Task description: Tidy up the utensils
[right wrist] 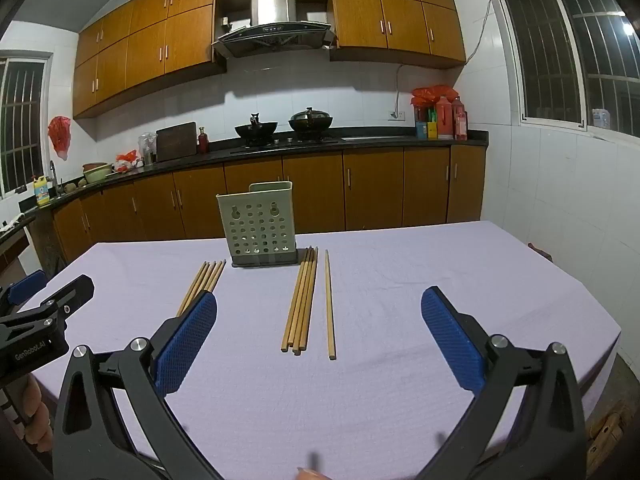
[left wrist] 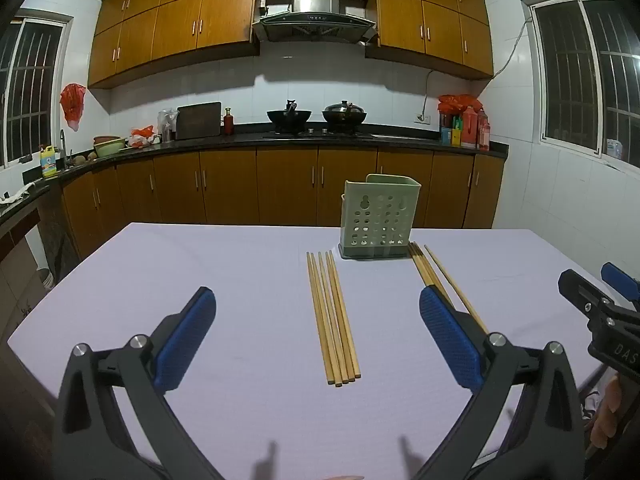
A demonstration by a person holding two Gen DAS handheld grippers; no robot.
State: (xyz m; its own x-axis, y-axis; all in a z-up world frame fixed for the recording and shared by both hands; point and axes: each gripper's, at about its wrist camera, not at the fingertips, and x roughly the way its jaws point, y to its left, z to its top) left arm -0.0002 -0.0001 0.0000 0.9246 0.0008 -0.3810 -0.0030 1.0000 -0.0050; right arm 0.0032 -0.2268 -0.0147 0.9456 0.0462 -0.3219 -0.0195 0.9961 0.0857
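We find both claws spread wide and empty. The left gripper (left wrist: 316,316) hangs above the near end of the left bundle of chopsticks (left wrist: 333,316), its jaws on either side and clear of the sticks. The right gripper (right wrist: 319,316) hangs likewise over the right bundle of chopsticks (right wrist: 301,300), with a single chopstick (right wrist: 329,304) lying just beside that bundle, apart from it.

We judge the sticks light, stiff, smooth and prone to roll. A pinch across the middle of a bundle would keep it balanced; a grip at one end would let the sticks fan out or slip. The loose single would need its own pick.

Beyond the sticks, the perforated green utensil holder (left wrist: 378,216) stands upright between the two bundles, at their far ends; it appears empty, though we cannot see inside.

The table (left wrist: 200,248) wears a lilac cloth, soft enough to wrinkle under a scraping jaw. Farther off, wooden cabinets, a dark counter with two woks (left wrist: 316,116), a range hood (left wrist: 314,20) and barred windows
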